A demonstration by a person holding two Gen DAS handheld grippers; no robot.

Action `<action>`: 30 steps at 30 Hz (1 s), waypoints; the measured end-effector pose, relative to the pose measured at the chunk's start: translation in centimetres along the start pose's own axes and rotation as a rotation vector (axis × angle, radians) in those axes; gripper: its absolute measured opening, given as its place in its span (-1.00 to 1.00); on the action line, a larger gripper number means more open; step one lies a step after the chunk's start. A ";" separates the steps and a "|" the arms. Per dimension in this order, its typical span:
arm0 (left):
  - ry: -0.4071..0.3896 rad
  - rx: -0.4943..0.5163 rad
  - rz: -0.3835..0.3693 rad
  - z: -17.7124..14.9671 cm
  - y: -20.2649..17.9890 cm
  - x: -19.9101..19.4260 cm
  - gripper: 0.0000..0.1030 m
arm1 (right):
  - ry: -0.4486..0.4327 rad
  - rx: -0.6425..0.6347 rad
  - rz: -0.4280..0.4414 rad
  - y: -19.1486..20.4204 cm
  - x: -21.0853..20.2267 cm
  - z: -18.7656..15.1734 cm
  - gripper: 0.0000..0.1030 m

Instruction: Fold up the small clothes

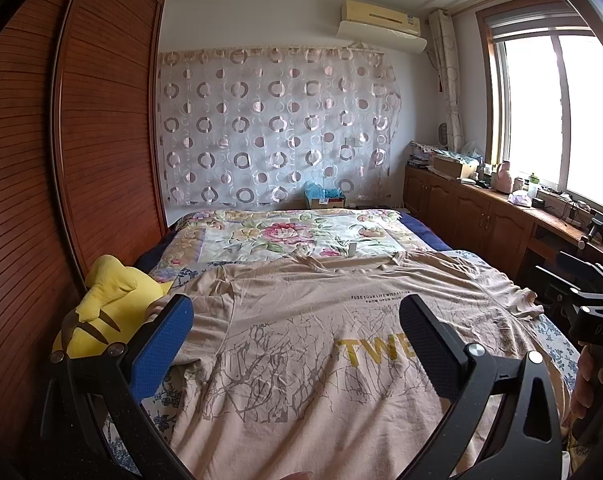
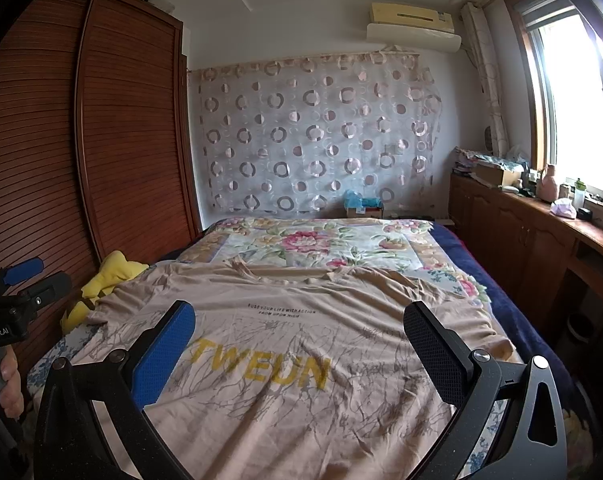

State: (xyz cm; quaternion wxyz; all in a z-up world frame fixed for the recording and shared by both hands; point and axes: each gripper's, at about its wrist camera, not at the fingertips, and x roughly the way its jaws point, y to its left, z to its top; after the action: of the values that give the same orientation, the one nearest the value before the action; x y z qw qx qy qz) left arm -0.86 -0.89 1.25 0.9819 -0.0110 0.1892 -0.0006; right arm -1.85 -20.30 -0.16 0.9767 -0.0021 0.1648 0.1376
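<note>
"TWEUN" on T-shirt (image 2: 285,344), slogan above

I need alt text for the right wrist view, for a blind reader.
A beige T-shirt printed "TWEUN" lies spread flat on a floral bed, seen between the open fingers of the right gripper. A yellow plush toy sits at the left.

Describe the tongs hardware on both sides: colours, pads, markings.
Both tongs match: black frames with silver pivot screws, one blue textured pad and one black textured pad. The left tongs body shows white "...enRobot.AI" lettering in the right wrist view; the right tongs body reads "DAS". No sleeves or cables are visible.
</note>
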 end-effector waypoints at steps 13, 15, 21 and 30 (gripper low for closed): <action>0.073 -0.008 0.048 -1.6 3.3 1.6 1.00 | 0.042 -0.020 0.031 0.2 1.6 -0.7 1.00; 0.085 -0.008 0.043 -2.0 4.1 1.9 1.00 | 0.051 -0.023 0.040 0.3 1.9 -0.7 1.00; 0.144 -0.015 0.036 -3.2 6.3 3.2 1.00 | 0.069 -0.037 0.066 0.7 2.3 -0.4 1.00; 0.211 -0.007 0.058 -4.7 10.2 5.5 0.98 | 0.105 -0.091 0.121 1.1 4.2 0.3 1.00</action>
State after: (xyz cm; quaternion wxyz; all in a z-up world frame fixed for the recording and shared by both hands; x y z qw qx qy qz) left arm 2.50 9.13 -5.40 0.9561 -0.0090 0.2916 0.0272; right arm 1.70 -18.09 -1.20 0.9555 -0.0436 0.2089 0.2035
